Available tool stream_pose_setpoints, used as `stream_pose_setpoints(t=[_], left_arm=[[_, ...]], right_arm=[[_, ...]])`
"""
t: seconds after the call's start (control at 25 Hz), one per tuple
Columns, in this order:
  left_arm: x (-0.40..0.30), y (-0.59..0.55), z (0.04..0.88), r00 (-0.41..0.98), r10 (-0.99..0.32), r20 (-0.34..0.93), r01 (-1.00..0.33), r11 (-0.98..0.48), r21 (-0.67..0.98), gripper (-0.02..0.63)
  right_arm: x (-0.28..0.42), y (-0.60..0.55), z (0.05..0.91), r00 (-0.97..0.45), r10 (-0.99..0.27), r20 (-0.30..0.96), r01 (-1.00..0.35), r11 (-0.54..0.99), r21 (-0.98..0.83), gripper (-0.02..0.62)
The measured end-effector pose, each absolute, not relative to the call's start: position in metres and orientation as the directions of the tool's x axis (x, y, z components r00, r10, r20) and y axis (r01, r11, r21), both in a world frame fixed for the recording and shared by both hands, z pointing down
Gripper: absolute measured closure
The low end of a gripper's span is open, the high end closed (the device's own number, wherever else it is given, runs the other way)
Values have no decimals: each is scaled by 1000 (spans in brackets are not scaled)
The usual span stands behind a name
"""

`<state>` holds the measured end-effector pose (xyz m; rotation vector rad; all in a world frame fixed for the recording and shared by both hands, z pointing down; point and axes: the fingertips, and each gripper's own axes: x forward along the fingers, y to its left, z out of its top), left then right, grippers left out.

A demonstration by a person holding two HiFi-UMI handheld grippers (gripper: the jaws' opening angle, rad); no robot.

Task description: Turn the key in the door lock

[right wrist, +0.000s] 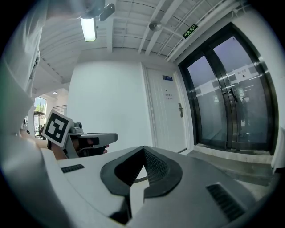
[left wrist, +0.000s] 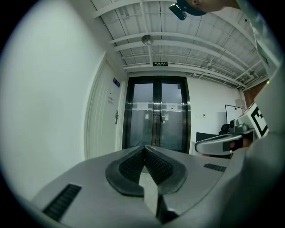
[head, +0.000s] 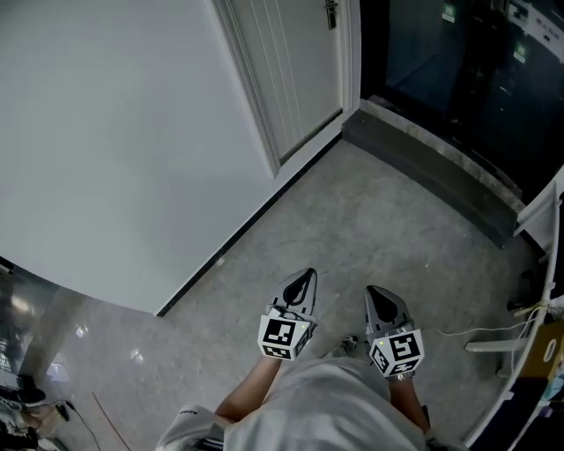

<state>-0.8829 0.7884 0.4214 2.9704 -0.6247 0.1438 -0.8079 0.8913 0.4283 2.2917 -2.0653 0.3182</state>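
A white door (head: 291,70) stands shut in the far wall, with its handle and lock (head: 331,13) near the top edge of the head view. No key can be made out at this distance. Both grippers are held side by side low over the grey floor, well short of the door. My left gripper (head: 306,276) is shut and holds nothing; its tips (left wrist: 144,147) meet, with the door handle (left wrist: 116,117) far off to the left. My right gripper (head: 375,292) is shut and holds nothing too; its tips (right wrist: 143,148) meet, with the door handle (right wrist: 180,110) beyond.
Dark glass double doors (head: 458,62) stand right of the white door behind a raised stone threshold (head: 441,167). A plain white wall (head: 115,132) runs along the left. A white stand and a cable (head: 493,343) lie at the right edge.
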Motion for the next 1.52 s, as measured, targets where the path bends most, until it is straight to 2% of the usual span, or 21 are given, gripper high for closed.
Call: stream_pose_setpoints(t=[0.24,0.6,0.84,1.08,1.28,1.52], left_arm=[[-805,767,419,903,-419,98,-427,-901,82,598],[-750,715,440,888,-431,163,-449,-889,94,598],[-696,656,449,894,-422,151,-439,-892,107,597],[-612,582,440,923,-362,126,-376,-920,111,598],[-561,529,415,957,-284,64,-288,-954,82,598],[-534,479,423,951,-289,108,-299,-949,98,598]], right_arm=[[-718,874,430,151,-971,183,-980,-172,-102,606],[-633,846,453,255,-935,246,-935,-303,-183,606],[-571,802,460,320,-911,262,-910,-372,-181,606],[-504,731,455,359,-891,277,-893,-414,-174,606],[-457,668,431,421,-879,223,-877,-458,-146,606],[-441,622,431,412,-882,230,-882,-449,-144,606]])
